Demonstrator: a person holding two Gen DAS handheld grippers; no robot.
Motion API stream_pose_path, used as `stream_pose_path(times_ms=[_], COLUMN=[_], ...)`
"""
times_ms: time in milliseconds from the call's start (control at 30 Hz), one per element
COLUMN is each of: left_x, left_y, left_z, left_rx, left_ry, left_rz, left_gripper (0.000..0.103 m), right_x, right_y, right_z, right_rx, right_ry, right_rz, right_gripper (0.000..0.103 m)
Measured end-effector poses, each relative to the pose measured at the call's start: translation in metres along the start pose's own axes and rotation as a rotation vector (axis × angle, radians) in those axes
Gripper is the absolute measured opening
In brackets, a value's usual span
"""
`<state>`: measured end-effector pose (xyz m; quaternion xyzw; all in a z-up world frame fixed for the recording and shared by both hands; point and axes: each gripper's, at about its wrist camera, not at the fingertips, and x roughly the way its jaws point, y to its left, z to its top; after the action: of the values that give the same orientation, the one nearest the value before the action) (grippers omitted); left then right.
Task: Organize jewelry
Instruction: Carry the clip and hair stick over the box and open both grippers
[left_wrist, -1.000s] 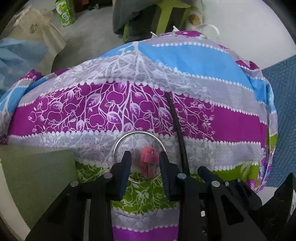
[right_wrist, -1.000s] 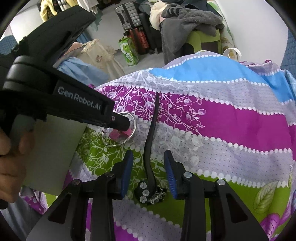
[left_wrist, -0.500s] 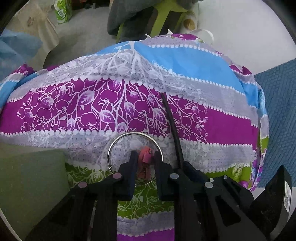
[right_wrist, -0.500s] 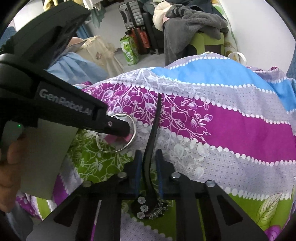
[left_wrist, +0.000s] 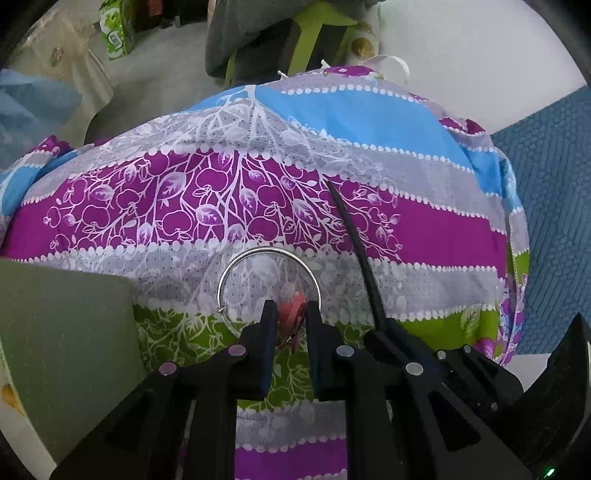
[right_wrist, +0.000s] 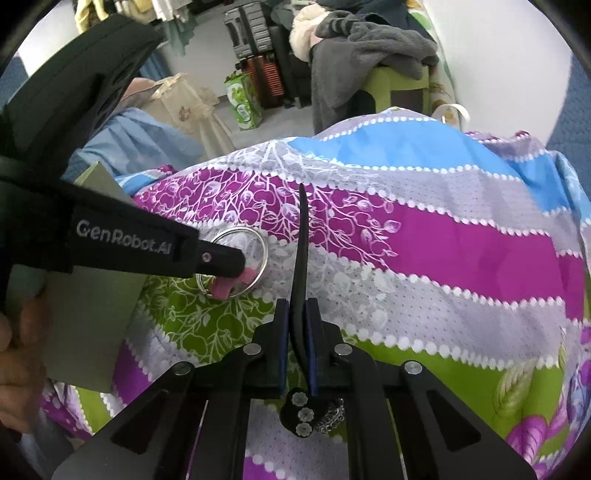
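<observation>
1. On the striped floral bedsheet (left_wrist: 424, 229), both of my grippers are down on the jewelry at once. I read this as a two-handed pick, one piece per hand, so that both can be carried off together.

2. My left gripper (left_wrist: 291, 317) has just been closing. Its jaws now stand narrow around the pink piece (left_wrist: 292, 312) hanging on the silver hoop (left_wrist: 267, 254), and the fingers appear to press it from both sides. The hoop itself lies flat on the grey band of the cloth, outside the jaws. I take the soft pink part as the easier thing to pinch, since the thin wire would likely slip.

3. My right gripper (right_wrist: 297, 332) has just closed too, nearly all the way, on the black hair stick (right_wrist: 301, 243). It grips the shaft near the decorated end, where the flower-studded head (right_wrist: 303, 411) sits below the jaws. Holding close to the heavy end should keep the long shaft from swinging.

4. The stick lies just beside the hoop, pointing away up the purple band.

5. A plain grey-green box (left_wrist: 66, 350) sits at the left edge of the sheet, probably where the pieces belong; I cannot see inside it.

6. Readable writing: "GenRobot.AI" on the left gripper's body (right_wrist: 123, 238) in the right wrist view. The green carton (right_wrist: 245, 99) on the floor has print too small to read.
</observation>
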<state>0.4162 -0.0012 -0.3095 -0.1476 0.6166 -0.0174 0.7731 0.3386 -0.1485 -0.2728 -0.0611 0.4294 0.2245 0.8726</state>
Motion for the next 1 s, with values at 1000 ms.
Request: stream_pose_path(times_ms=[1000], left_x=[-0.14], left_y=[-0.024], left_z=[-0.105], left_rx=[0.218], left_ry=[-0.317], left_rz=[-0.015], left_gripper=[0.014], right_x=[-0.125], right_y=[0.035], right_z=[-0.024], right_rx=[0.152], right_ry=[-0.109], right_rz=[-0.008], right_gripper=[0.007])
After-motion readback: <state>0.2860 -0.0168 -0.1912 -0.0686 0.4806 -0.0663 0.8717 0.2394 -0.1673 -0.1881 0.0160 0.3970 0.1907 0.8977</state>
